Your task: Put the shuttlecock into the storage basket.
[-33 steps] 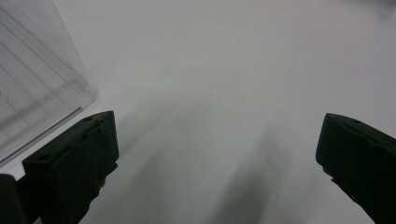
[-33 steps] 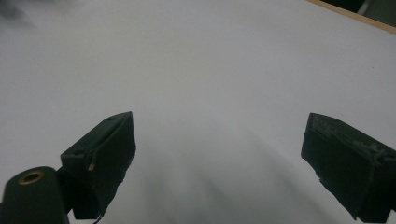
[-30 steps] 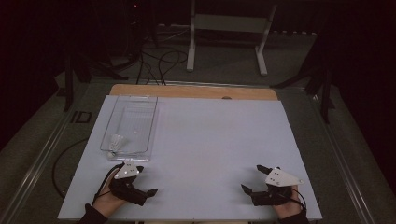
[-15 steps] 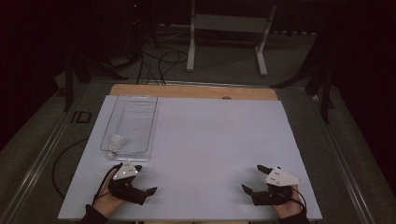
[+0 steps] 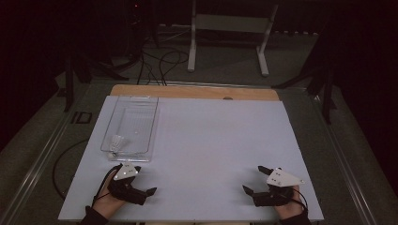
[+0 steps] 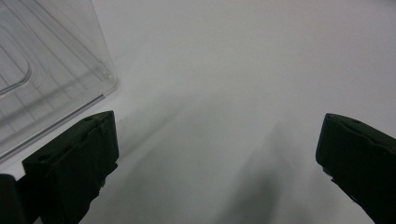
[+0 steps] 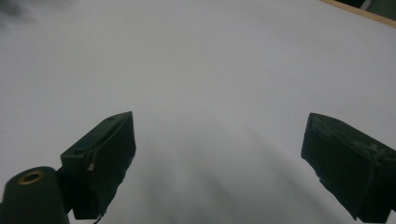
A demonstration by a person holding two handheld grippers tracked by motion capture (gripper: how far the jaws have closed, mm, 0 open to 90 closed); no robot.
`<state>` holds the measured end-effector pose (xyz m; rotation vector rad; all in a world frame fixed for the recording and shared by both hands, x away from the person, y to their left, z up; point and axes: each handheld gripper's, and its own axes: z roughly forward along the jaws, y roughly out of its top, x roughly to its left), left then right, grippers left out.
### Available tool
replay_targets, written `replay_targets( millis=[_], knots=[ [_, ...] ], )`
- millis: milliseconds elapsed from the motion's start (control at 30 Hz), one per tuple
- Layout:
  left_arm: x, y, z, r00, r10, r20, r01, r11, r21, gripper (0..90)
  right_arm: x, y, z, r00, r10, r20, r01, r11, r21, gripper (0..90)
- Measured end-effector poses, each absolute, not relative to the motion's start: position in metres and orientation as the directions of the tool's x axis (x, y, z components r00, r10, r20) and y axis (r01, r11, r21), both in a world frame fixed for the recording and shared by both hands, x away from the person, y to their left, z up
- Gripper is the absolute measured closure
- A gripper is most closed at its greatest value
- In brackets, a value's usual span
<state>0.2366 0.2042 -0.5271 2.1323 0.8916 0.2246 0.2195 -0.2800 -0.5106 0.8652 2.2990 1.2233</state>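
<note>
A clear plastic bin (image 5: pixel 141 115) stands on the left side of the white table (image 5: pixel 211 140). Inside it, at the near end, lies a white shuttlecock (image 5: pixel 116 143). My left gripper (image 5: pixel 141 180) rests on the table just in front of the bin, jaws wide open with nothing between them. In the left gripper view the bin's corner (image 6: pixel 56 79) sits just left of the left jaw, and the left gripper (image 6: pixel 217 154) spans bare table. My right gripper (image 5: pixel 255 179) lies at the near right, open and holding nothing; the right gripper view shows the right gripper (image 7: pixel 219 154) over bare white surface.
A wooden strip (image 5: pixel 192 91) runs along the table's far edge. Beyond it stand a white metal stand (image 5: pixel 230 28) and cables (image 5: pixel 159 61) on the dark floor. A cable (image 5: pixel 61 164) loops off the table's left side.
The left hand and its gripper shifted very slightly; otherwise nothing has visibly changed.
</note>
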Motion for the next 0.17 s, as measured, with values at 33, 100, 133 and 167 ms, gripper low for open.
replay_targets(
  millis=[33, 100, 133, 167],
  knots=[
    [0.2368, 0.2046, -0.5271, 0.736, 0.664, -0.133, 0.523, -0.432, 0.735, 0.0, 0.2195, -0.2800, -0.5107, -0.731, 0.680, -0.054, 0.335, 0.427, 0.840, 10.0],
    [0.2369, 0.2050, -0.5269, 0.734, 0.666, -0.133, 0.523, -0.430, 0.736, 0.1, 0.2194, -0.2800, -0.5108, -0.730, 0.681, -0.053, 0.338, 0.427, 0.839, 10.0],
    [0.2369, 0.2050, -0.5267, 0.735, 0.665, -0.131, 0.521, -0.430, 0.737, 0.0, 0.2194, -0.2800, -0.5108, -0.730, 0.682, -0.053, 0.338, 0.427, 0.839, 10.0],
    [0.2369, 0.2051, -0.5265, 0.736, 0.663, -0.135, 0.521, -0.428, 0.739, 0.0, 0.2194, -0.2802, -0.5106, -0.729, 0.682, -0.053, 0.339, 0.427, 0.838, 10.0]
  ],
)
